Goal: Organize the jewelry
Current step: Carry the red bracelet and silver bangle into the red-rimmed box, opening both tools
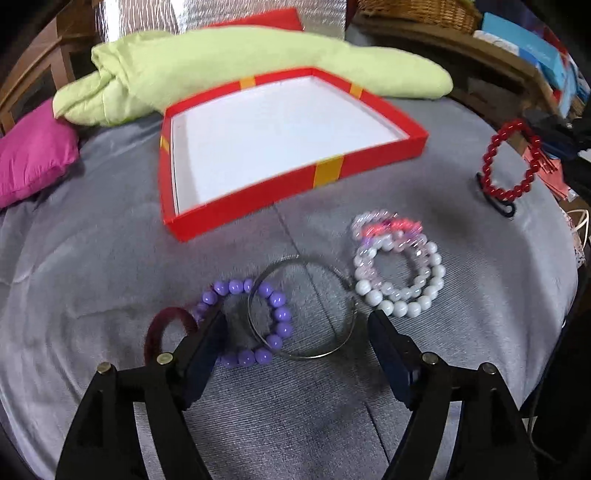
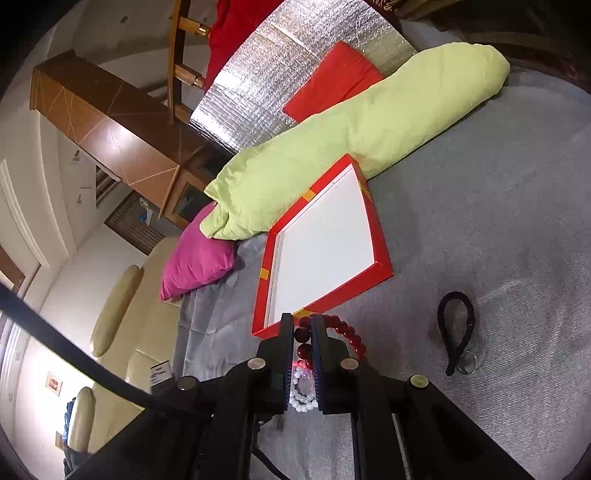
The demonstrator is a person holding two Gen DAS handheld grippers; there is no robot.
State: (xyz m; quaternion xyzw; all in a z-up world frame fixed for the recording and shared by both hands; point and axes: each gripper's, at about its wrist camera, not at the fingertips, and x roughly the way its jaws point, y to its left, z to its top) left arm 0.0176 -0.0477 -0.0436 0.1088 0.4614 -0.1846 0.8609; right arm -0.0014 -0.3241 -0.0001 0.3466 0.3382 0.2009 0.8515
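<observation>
My left gripper (image 1: pixel 297 317) hangs open over the grey bedspread. A thin silver bangle (image 1: pixel 314 356) lies between its fingers, untouched by the pads. The bangle overlaps a purple bead bracelet (image 1: pixel 282 314) beside the left finger. A dark red band (image 1: pixel 157 325) lies further left. White and pink bead bracelets (image 1: pixel 373 295) are stacked by the right finger. Beyond them sits a red box (image 1: pixel 328 173) with a bare white inside. My right gripper (image 2: pixel 302 325) is shut on a red bead bracelet (image 2: pixel 351 332), held above the bed near the box (image 2: pixel 384 273).
A black hair tie (image 2: pixel 456 332) lies on the bedspread right of my right gripper. A long green pillow (image 1: pixel 221 74) and a magenta cushion (image 1: pixel 33 155) lie behind and left of the box. A wicker basket (image 1: pixel 417 11) and shelves stand at the far right.
</observation>
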